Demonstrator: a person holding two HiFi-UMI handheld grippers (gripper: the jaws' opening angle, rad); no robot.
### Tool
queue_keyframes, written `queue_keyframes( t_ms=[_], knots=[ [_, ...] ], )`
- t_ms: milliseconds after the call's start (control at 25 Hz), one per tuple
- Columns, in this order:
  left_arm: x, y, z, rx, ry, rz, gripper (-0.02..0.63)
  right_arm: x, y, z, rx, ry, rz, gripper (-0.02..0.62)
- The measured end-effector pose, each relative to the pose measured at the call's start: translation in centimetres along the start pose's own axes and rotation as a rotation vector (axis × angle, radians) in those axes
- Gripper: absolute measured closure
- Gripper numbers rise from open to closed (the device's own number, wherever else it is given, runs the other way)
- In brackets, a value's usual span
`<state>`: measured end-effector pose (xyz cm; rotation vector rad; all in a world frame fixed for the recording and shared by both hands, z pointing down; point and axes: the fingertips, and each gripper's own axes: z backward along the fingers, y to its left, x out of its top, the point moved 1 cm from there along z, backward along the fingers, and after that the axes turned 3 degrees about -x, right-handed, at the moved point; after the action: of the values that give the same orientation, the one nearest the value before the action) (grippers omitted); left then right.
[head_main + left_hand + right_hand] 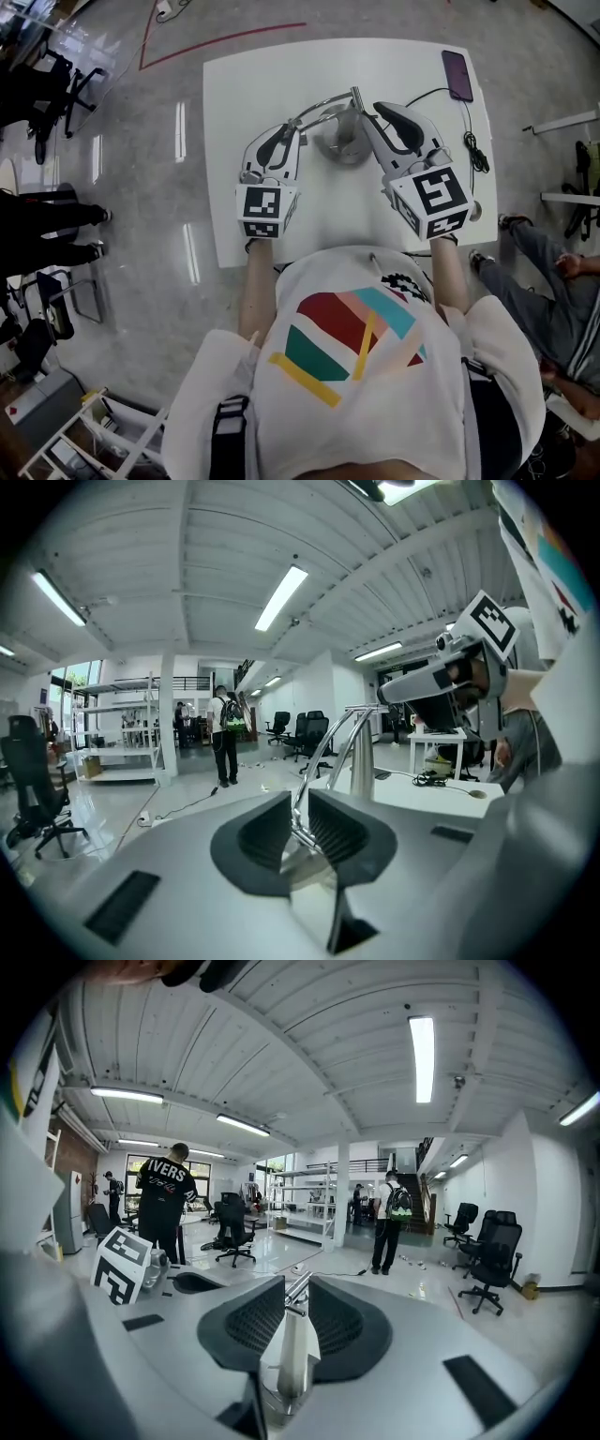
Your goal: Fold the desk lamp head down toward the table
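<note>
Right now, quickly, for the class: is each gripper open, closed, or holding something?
Left gripper: closed on the thin lamp arm.
Right gripper: closed on the upright lamp post.

Torso: white shirt [330, 281], short sleeves – print of red, teal, yellow, pink, pale-blue bars. Harness: black straps [228, 433], buckle. Tools: left gripper [300, 821], right gripper [296, 1305] – pale grey shells, black ribbed pads [265, 831], black-on-white marker cube [265, 210] each.

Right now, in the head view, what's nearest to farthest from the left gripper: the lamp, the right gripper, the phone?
1. Lamp: held in the left gripper's jaws.
2. Right gripper: beside it, on the lamp's post.
3. Phone: far right corner of the table.
</note>
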<state>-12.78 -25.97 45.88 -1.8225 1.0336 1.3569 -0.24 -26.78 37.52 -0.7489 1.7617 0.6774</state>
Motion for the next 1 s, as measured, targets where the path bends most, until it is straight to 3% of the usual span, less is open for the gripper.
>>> queue_keyframes(
  t_ms=[240,400,520,720,1000],
  knots=[
    [2.3,0.8,0.4,0.014,-0.066,0.025,0.506,0.5,0.3,-0.6,0.020,-0.021,-0.040,0.514],
    [6.6,1.3,1.2,0.038,-0.155,0.050,0.506,1.9,0.1,-0.3,0.034,-0.077,-0.104,0.514],
    [10.2,1.1,1.9,0.061,-0.210,0.086,0.561,3.6,-0.1,0.3,0.037,-0.138,-0.151,0.515],
    [14.9,-1.0,3.4,0.030,-0.306,0.134,0.561,5.8,0.6,1.4,0.062,-0.229,-0.244,0.515],
    [16.3,-3.4,4.1,0.004,-0.313,0.100,0.561,6.3,1.4,2.7,0.093,-0.257,-0.319,0.515]
  ],
)
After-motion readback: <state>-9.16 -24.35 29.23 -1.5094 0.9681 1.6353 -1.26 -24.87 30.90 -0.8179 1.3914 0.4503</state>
